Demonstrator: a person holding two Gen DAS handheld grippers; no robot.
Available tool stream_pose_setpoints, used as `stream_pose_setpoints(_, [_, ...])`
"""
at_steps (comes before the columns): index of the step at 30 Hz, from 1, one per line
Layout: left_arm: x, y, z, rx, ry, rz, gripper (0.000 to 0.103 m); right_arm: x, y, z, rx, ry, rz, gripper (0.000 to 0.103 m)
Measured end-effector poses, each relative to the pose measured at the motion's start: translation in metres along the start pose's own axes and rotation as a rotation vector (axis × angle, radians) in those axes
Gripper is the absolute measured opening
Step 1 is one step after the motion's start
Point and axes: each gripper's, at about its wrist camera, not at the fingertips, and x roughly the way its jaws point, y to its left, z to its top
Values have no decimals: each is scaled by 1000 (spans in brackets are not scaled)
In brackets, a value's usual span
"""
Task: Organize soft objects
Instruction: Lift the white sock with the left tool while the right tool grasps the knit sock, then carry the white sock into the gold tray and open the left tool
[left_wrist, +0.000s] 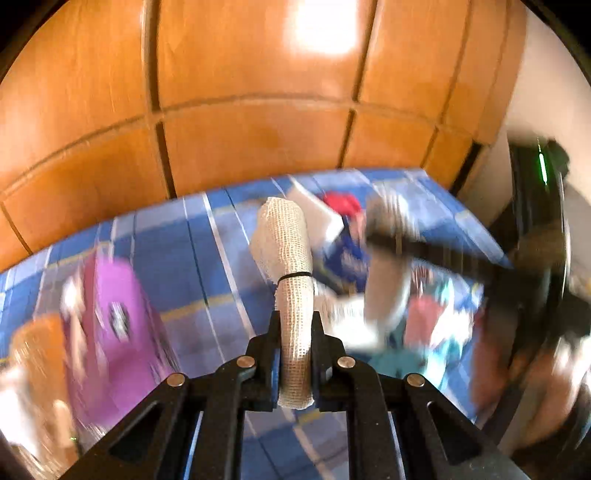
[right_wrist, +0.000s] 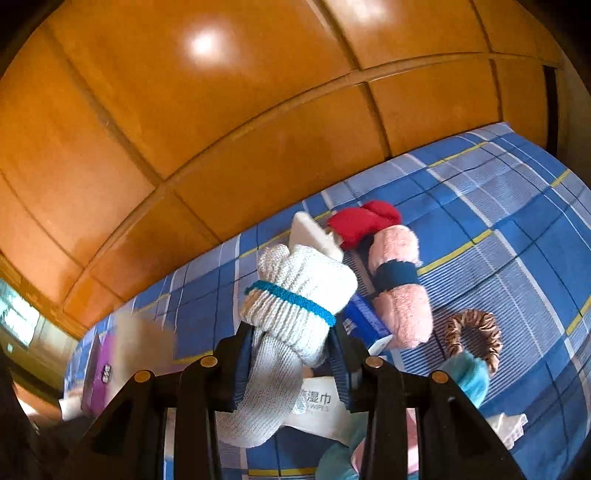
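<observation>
Where wood panels (right_wrist: 229, 122) rise, plaid sheet (right_wrist: 517, 236)

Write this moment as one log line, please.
left gripper: shut on gauze roll | right gripper: shut on white knit bundle | both above plaid sheet

- Home bedroom, by the look of it.
- Blue plaid bedsheet (right_wrist: 509, 236) with white and yellow stripes covers a soft flat surface, a bed.
- Glossy orange-brown wooden panels (right_wrist: 229, 122) rise right behind it, like a headboard or wardrobe front.
- Household soft stuff scattered on the sheet: pink plush roll (right_wrist: 402, 291), red cloth (right_wrist: 362, 219), striped scrunchie (right_wrist: 476, 336), wet wipes pack (right_wrist: 317, 404).
- Purple bag (left_wrist: 114, 325) at the left side, blurred.
</observation>
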Motion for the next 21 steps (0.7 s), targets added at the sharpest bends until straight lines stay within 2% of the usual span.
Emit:
stream_pose_setpoints(2, [-6, 13, 20, -34, -31, 17, 12, 5, 10, -5, -56, 23, -1, 37])
stream_pose_setpoints(6, [-33, 62, 60, -112, -122, 113, 12, 13, 33, -15, -175, 61, 11, 37])
stream_pose_setpoints(10, [-62, 117, 70, -167, -183, 225, 12, 23, 55, -33, -314, 99, 34, 37])
stream_pose_setpoints(14, [-93, 171, 48, -243, -207, 305, 13, 35, 82, -55, -465, 167, 49, 37])
stream_pose_setpoints(17, [-113, 207, 9, -298, -211, 368, 13, 47, 95, -73, -550, 235, 31, 37])
stream_pose_setpoints(21, [-134, 244, -59, -404, -198, 418, 13, 62, 106, -95, -638, 318, -4, 37])
